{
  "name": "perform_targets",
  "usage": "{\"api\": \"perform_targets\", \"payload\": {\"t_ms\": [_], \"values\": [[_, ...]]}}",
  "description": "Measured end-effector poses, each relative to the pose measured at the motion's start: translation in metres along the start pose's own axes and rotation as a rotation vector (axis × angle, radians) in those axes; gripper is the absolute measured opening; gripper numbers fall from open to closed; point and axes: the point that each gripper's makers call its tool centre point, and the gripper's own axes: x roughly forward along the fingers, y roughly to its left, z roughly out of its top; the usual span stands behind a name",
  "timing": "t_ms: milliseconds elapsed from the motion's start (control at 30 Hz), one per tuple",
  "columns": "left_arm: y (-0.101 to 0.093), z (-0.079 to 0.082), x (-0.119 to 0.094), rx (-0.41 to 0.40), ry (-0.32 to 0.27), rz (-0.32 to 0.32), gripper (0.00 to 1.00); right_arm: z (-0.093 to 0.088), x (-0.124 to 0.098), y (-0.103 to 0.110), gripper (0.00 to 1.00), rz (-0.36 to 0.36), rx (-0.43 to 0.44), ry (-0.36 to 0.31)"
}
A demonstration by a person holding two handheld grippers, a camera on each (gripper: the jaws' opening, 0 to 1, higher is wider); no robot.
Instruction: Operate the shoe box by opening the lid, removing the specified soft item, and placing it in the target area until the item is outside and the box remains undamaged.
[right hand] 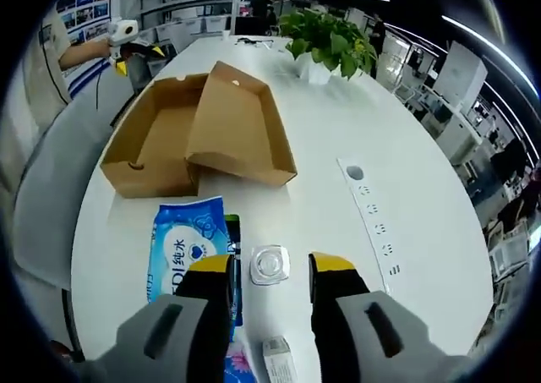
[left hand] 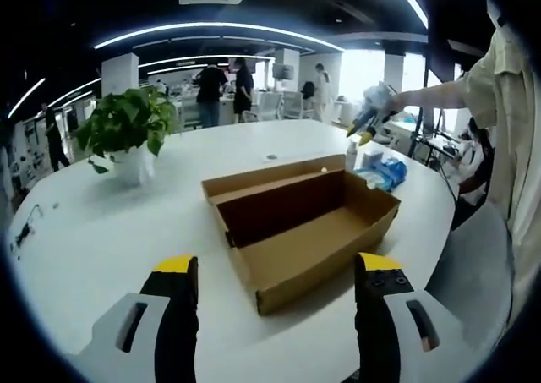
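The right tongs [right hand: 270, 269] are hanging released, grasping nothing, with the blue wipes pack [right hand: 192, 252] lying on the desk [right hand: 338, 138] just beside their left jaw, its long axis running away toward the open shoe box [right hand: 199, 134] ahead. The left tongs [left hand: 279, 273] are hovering released before the box, farther from the pack.

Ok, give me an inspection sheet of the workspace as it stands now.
Surface: white table, mostly bare.
Job's things: cardboard shoe box open, lid folded back, inside looks empty; blue wipes pack lies outside it.
Clutter: clear round lid, potted plant, small items at the edge.
Grippers: left claw open, empty; right claw open above the table.
Cables: nothing seen; socket strip set in the table.
Surroundings: office, people standing behind.
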Motion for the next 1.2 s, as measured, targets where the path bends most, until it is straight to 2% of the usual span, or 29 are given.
{"api": "perform_targets", "payload": {"t_ms": [67, 133, 300, 533, 667, 833, 933, 1000, 1200], "values": [[0.003, -0.002, 0.0, -0.004, 0.005, 0.009, 0.76, 0.006, -0.004, 0.0, 0.31, -0.015, 0.003, -0.015], [0.004, -0.004, 0.001, -0.006, 0.009, 0.013, 0.76, 0.011, -0.007, -0.001, 0.32, -0.036, 0.054, -0.02], [0.006, -0.009, 0.005, -0.009, 0.027, 0.018, 0.73, 0.022, -0.011, 0.005, 0.35, -0.064, 0.101, -0.033], [0.007, -0.012, 0.008, -0.025, 0.051, 0.036, 0.6, 0.037, -0.007, 0.016, 0.41, -0.106, 0.183, -0.06], [0.009, -0.014, 0.008, -0.029, 0.071, 0.053, 0.54, 0.045, -0.004, 0.021, 0.43, -0.133, 0.199, -0.062], [0.013, -0.018, 0.012, -0.052, 0.094, 0.081, 0.42, 0.055, 0.0, 0.018, 0.42, -0.173, 0.263, -0.092], [0.014, -0.022, 0.016, -0.061, 0.113, 0.095, 0.38, 0.062, 0.004, 0.015, 0.42, -0.213, 0.265, -0.106], [0.015, -0.024, 0.018, -0.048, 0.129, 0.106, 0.35, 0.067, 0.007, 0.014, 0.42, -0.222, 0.299, -0.121], [0.02, -0.024, 0.02, -0.08, 0.128, 0.133, 0.3, 0.077, 0.018, 0.011, 0.4, -0.237, 0.345, -0.138]]}}
